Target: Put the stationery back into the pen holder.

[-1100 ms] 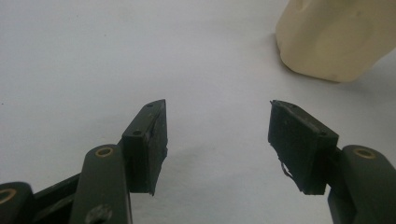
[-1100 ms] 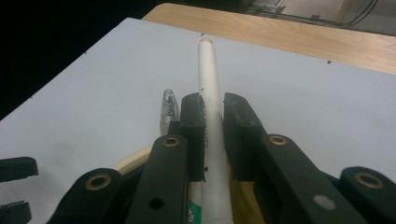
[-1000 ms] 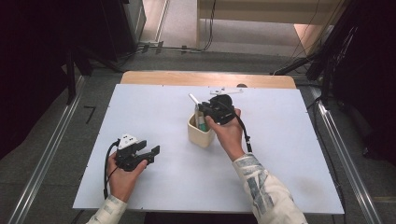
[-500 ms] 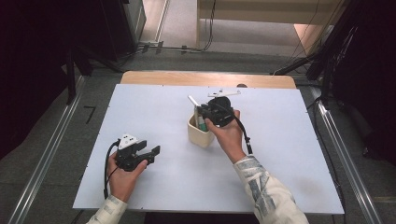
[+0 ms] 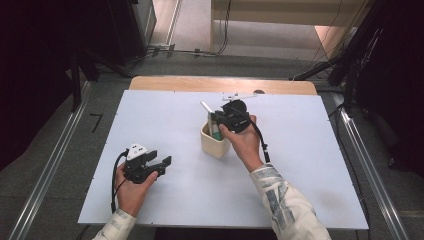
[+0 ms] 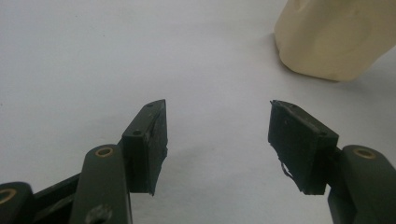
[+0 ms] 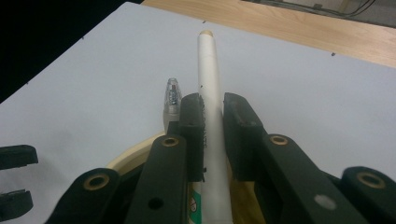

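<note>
A cream cup [image 5: 214, 145] stands mid-table on the white board. My right gripper [image 5: 220, 120] hovers just over the cup's rim, shut on a white marker [image 5: 205, 106] that slants up and away to the left. In the right gripper view, the marker [image 7: 208, 70] runs between the pads of my right gripper [image 7: 212, 105], its lower end inside the cup [image 7: 128, 156]. Beside it a clear pen tip [image 7: 172, 94] pokes out of the cup. My left gripper [image 5: 164, 163] rests low on the board at the front left, open and holding nothing [image 6: 217, 123], with the cup [image 6: 327, 37] ahead to its right.
The white board [image 5: 310, 150] covers most of a wooden table whose bare strip [image 5: 190, 83] shows along the far edge. Dark stands and cables surround the table. The left gripper [image 7: 16, 179] appears at the left edge of the right gripper view.
My right gripper has shifted slightly left and lower over the cup, still holding the white marker. The left gripper has stayed where it was.
</note>
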Tool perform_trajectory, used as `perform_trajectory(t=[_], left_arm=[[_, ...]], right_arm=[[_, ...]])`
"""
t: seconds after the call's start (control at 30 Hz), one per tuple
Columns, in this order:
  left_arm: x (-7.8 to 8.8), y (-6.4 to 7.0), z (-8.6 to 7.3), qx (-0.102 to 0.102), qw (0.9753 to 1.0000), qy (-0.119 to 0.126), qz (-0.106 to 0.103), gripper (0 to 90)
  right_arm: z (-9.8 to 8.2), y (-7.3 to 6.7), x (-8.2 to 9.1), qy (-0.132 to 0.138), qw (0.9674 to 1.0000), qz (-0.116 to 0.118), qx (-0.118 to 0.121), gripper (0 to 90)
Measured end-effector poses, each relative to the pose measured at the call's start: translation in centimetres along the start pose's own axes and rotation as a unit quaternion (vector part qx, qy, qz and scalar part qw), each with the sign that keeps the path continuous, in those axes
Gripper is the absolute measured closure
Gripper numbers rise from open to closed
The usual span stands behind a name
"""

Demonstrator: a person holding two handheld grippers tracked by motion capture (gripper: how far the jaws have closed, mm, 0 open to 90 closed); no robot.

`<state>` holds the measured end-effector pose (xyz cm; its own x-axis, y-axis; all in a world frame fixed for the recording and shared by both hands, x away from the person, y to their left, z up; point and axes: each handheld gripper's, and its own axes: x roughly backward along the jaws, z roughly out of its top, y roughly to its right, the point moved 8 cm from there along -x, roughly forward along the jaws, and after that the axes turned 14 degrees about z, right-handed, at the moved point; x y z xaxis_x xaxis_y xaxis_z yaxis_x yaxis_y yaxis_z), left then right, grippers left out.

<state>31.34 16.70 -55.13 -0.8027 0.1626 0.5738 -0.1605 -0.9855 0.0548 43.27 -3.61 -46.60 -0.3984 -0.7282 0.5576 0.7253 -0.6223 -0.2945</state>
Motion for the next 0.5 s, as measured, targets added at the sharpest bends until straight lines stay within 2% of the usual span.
perform_trajectory(t=[0.1, 0.2, 0.27, 0.4, 0.47, 0.5], left_arm=[[0.03, 0.05, 0.02, 0.0, 1.0, 0.0, -0.001, 38.7], [0.06, 0.1, 0.03, -0.001, 1.0, 0.0, -0.001, 38.7], [0.09, 0.04, 0.04, -0.001, 1.0, 0.001, -0.001, 38.7], [0.08, 0.0, 0.01, -0.001, 1.0, 0.0, -0.001, 38.7], [0.07, 0.02, 0.02, -0.001, 1.0, 0.0, -0.001, 38.7], [0.08, 0.03, 0.02, -0.001, 1.0, 0.001, -0.001, 38.7]], right_arm=[[-0.1, -0.01, 0.29, 0.002, 1.0, -0.006, -0.004, 76.4], [-0.1, 0.06, 0.44, 0.02, 0.999, 0.013, -0.039, 76.6], [-0.04, 0.16, 0.48, 0.037, 0.9966, 0.028, -0.067, 76.6], [-0.16, 0.55, 0.43, 0.069, 0.9885, 0.055, -0.123, 76.6], [-0.32, 0.59, 0.2, 0.072, 0.9868, 0.06, -0.131, 76.6], [-0.28, 0.61, 0.23, 0.076, 0.987, 0.056, -0.13, 76.5]])
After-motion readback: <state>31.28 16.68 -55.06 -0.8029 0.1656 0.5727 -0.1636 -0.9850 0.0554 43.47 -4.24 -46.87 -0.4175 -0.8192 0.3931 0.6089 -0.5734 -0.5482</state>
